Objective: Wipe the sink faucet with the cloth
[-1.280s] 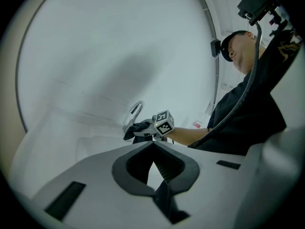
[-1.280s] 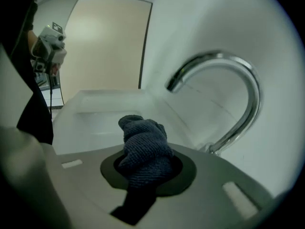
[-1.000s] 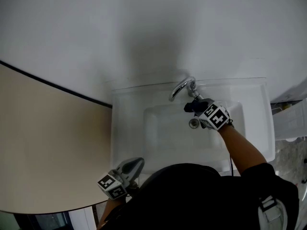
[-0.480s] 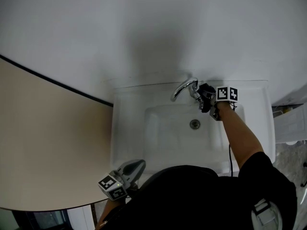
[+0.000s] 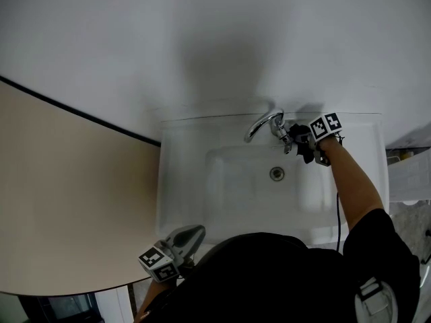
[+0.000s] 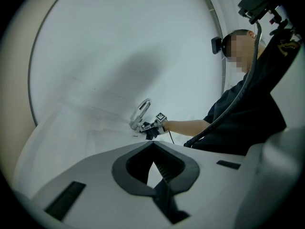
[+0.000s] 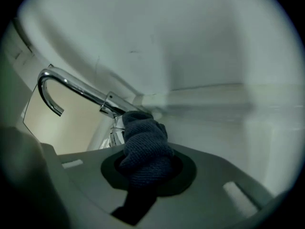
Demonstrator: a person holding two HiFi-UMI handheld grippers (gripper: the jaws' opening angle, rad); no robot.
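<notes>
My right claw (image 5: 300, 141) is clenched on a dark blue-grey knitted cloth (image 7: 143, 144). The cloth bunches out of the jaws in a thick wad, which hides the fingertips in the right gripper view. The wad's far end sits against the base of the curved chrome faucet (image 7: 71, 87), just below the point where the spout leaves the body. I cannot tell how firmly it presses there. From the head view the cloth is only a dark lump beside the faucet base at the back rim of the white rectangular sink (image 5: 195, 200), and its weave cannot be made out.

The spout arcs out over the basin, and the round drain (image 5: 277, 173) lies below it, apart from the claw. My left claw (image 6: 153, 147) is clenched with nothing in it, its jaws meeting in a point. It is held near the sink's front left corner, well apart from the faucet. The black shirt (image 5: 269, 274) covers the sink's near edge in the head view, and the left arm is cut off behind it.
</notes>
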